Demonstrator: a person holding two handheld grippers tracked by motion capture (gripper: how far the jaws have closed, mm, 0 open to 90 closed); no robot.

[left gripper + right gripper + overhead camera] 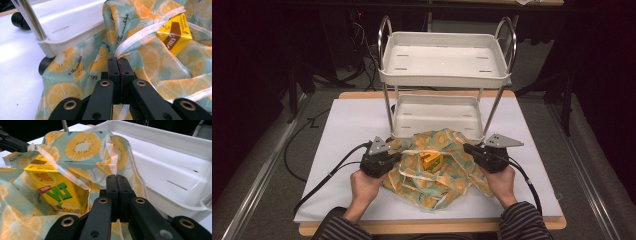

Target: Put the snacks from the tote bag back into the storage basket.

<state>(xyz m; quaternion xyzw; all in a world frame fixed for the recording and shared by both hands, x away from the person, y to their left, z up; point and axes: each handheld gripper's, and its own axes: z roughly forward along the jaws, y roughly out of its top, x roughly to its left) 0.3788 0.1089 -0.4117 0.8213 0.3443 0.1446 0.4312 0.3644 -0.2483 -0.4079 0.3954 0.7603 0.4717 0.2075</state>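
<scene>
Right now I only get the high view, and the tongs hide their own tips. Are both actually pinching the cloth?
Observer: In the left gripper view, the left tongs are shut on the white ribbon at the edge of the cloth.
Operator: And the right?
Observer: The right tongs are shut on the cloth's trimmed edge, close beside the tray wall.
Operator: What is that yellow box?
Observer: A drink carton with big green letters on its side.
</scene>
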